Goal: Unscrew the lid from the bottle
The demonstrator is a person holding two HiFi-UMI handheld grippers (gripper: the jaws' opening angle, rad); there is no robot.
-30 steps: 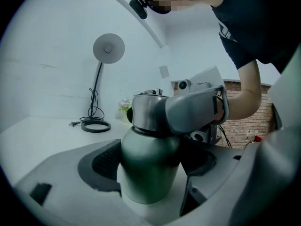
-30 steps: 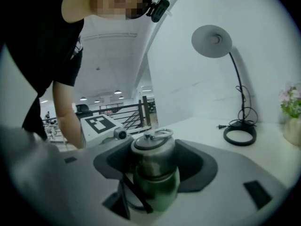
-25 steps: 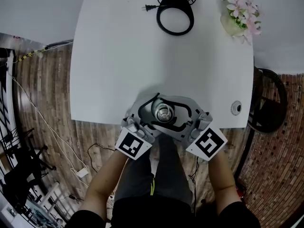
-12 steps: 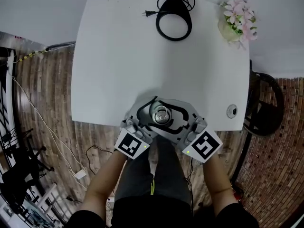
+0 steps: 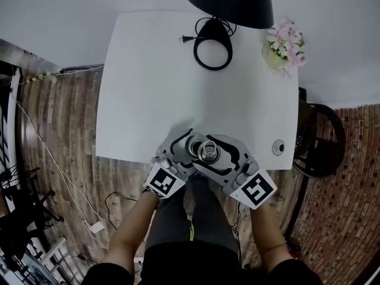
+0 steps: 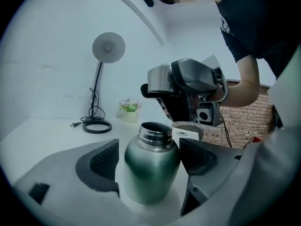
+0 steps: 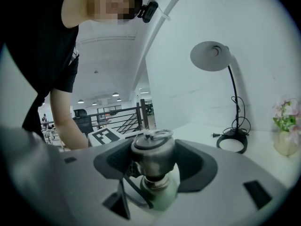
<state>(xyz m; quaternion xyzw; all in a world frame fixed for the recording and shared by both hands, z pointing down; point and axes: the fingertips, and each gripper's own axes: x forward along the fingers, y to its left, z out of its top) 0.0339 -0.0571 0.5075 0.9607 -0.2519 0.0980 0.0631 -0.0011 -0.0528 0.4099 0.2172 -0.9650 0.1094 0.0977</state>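
Note:
A green steel bottle (image 6: 149,171) stands near the front edge of the white table (image 5: 154,88), its threaded mouth bare. My left gripper (image 6: 149,155) is shut on the bottle's body. The steel lid (image 7: 151,149) sits between the jaws of my right gripper (image 7: 153,160), which is shut on it just above the bottle's neck (image 7: 159,186). In the left gripper view the lid (image 6: 159,79) hangs clear above the mouth. From the head view the lid (image 5: 208,152) hides the bottle, with the left gripper (image 5: 181,152) and right gripper (image 5: 231,156) on either side.
A black desk lamp (image 5: 230,2) with a ring base (image 5: 212,37) and a cord stands at the table's far side. A pot of pink flowers (image 5: 282,45) sits at the far right corner. A small round object (image 5: 278,147) lies near the front right edge. A dark chair (image 5: 320,141) is beside the table.
The head view has pulled back and the lampshade has come into sight. Both grippers stay together at the table's front edge; the right gripper's marker cube has shifted slightly.

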